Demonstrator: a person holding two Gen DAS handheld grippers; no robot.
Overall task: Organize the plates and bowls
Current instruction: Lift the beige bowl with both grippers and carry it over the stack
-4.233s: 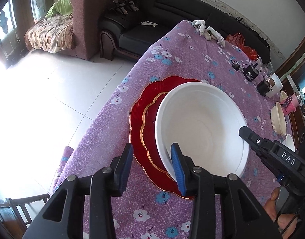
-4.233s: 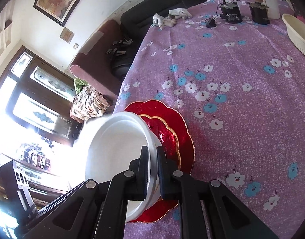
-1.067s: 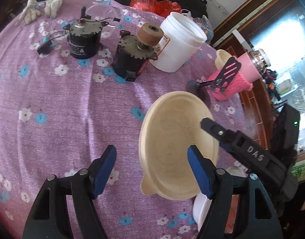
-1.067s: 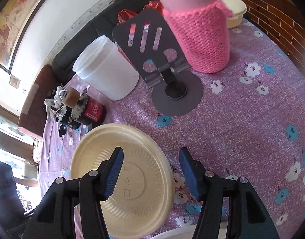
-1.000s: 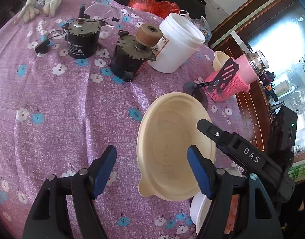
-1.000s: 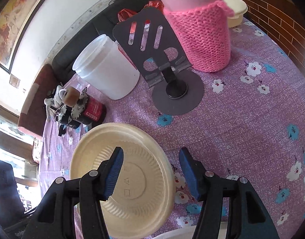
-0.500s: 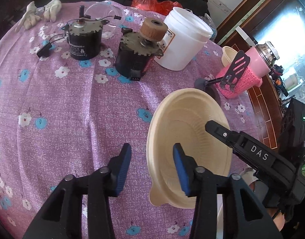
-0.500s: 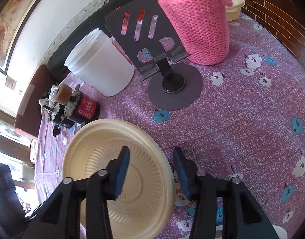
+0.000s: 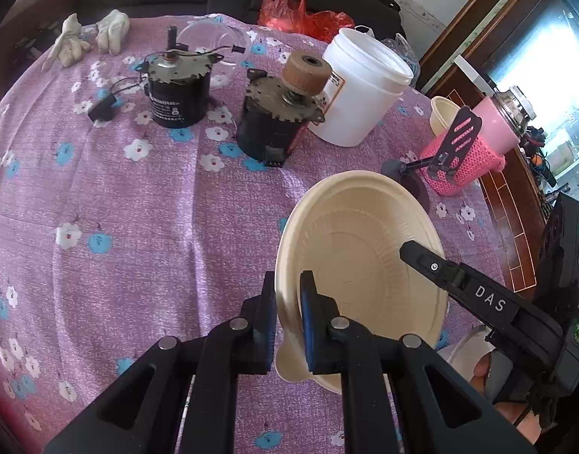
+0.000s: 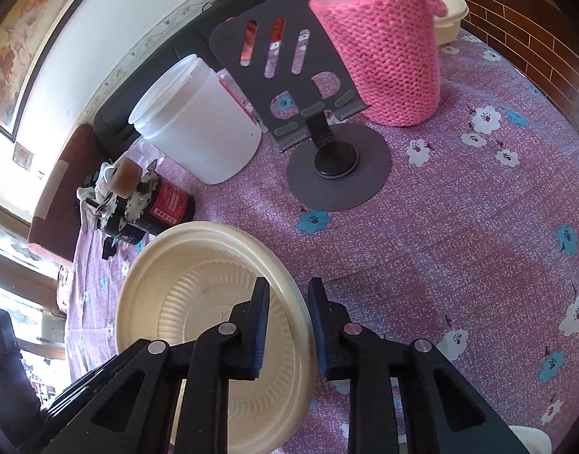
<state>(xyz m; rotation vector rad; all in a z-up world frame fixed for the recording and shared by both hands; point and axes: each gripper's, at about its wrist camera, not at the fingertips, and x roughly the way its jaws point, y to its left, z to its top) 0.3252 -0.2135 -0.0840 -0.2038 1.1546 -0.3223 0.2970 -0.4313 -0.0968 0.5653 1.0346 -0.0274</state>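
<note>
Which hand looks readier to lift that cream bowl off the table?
Left. Its fingers already pinch the cream ribbed bowl's rim. The right gripper's fingers straddle the opposite rim with a gap showing.

My left wrist camera rides behind the left tool (image 9: 288,314) and looks steeply down along its fingers at the tabletop (image 9: 130,234), close to the cream bowl (image 9: 359,261) and facing the white tub (image 9: 359,87). My right wrist camera sits behind the right tool (image 10: 289,321), tilted down too, and meets that bowl (image 10: 198,272) from its opposite side. Both views share the bowl, the tub (image 10: 198,121), the grey phone stand (image 10: 289,72) and the pink knitted cup (image 10: 387,56); the right tool also shows in the left view
</note>
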